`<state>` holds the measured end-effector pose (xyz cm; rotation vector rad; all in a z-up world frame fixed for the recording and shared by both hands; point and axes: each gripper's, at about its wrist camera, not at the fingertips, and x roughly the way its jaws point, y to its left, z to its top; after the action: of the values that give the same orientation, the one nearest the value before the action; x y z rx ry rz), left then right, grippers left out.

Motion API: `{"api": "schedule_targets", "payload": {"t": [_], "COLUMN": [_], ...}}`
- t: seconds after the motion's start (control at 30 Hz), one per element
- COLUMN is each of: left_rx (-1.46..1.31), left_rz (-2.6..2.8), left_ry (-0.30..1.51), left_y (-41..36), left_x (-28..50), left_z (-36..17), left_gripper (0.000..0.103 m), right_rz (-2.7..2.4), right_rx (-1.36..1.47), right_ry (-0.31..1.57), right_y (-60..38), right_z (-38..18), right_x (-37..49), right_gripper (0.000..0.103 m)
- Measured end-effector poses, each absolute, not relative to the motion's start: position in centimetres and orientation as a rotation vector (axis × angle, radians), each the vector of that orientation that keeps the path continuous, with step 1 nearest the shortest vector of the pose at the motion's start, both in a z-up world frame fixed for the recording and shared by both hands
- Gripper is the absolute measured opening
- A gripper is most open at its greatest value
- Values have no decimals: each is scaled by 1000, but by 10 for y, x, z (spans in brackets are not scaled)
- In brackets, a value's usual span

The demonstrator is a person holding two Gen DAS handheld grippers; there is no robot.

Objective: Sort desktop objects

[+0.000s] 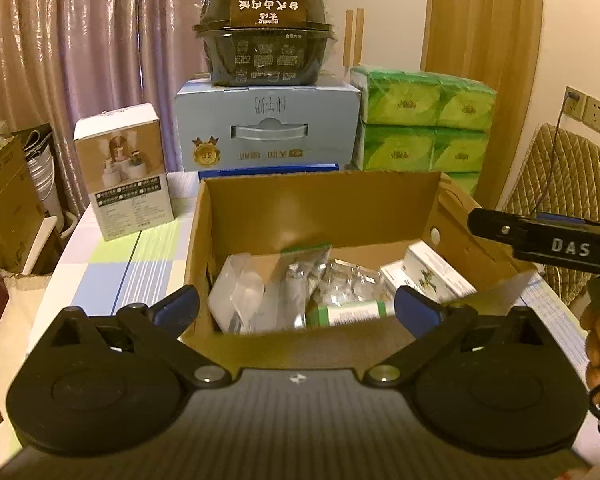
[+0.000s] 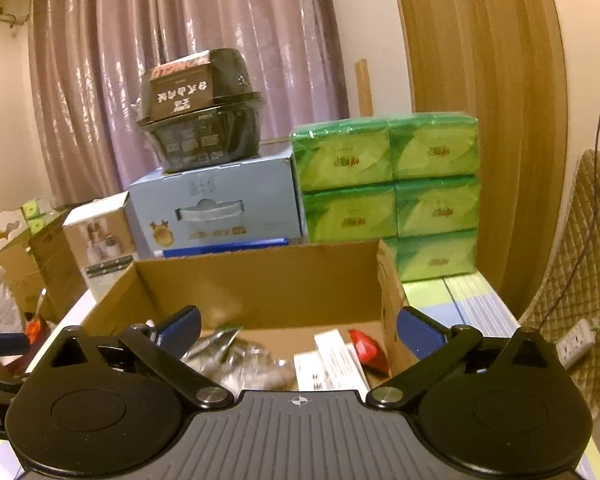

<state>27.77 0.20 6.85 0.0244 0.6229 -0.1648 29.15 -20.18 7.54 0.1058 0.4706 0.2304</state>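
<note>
From the left wrist, the left gripper (image 1: 296, 304) is hovering with fingers spread and empty over the cardboard box (image 1: 320, 208), where sorted packets are collecting. From the right wrist, the right gripper (image 2: 298, 330) is likewise gaping, holding nothing; a red item (image 2: 366, 346), perhaps a pouch, is lying inside. The checked tablecloth (image 1: 140, 256) is fronting curtains.

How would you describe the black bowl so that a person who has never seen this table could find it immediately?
Find the open cardboard box on the checked tablecloth; directly behind it stands a pale blue carton with a handle slot. The black bowl sits on top of that carton, the highest item there. It alone is dark and rounded, with a brown label, unlike the green tissue packs beside it.
</note>
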Motion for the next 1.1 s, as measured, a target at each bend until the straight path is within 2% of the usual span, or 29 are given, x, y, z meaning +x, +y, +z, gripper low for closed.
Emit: {"api": "schedule_targets", "payload": {"t": [0.43, 0.83, 1.1], "left_rx": [-72, -78, -91], "left_rz": [-69, -70, -70], "left_ry": [689, 675, 666], "left_y": [3, -16, -24], "left_x": [180, 94, 54], "left_z": [87, 122, 130], "left_gripper": [102, 102, 102], "right_rz": [214, 261, 261], "right_rx": [138, 22, -6], "right_ry": [528, 655, 651], "right_y": [-234, -237, -245], "right_z": [102, 139, 154], "right_x": [193, 117, 70], "right_gripper": [101, 101, 101]}}
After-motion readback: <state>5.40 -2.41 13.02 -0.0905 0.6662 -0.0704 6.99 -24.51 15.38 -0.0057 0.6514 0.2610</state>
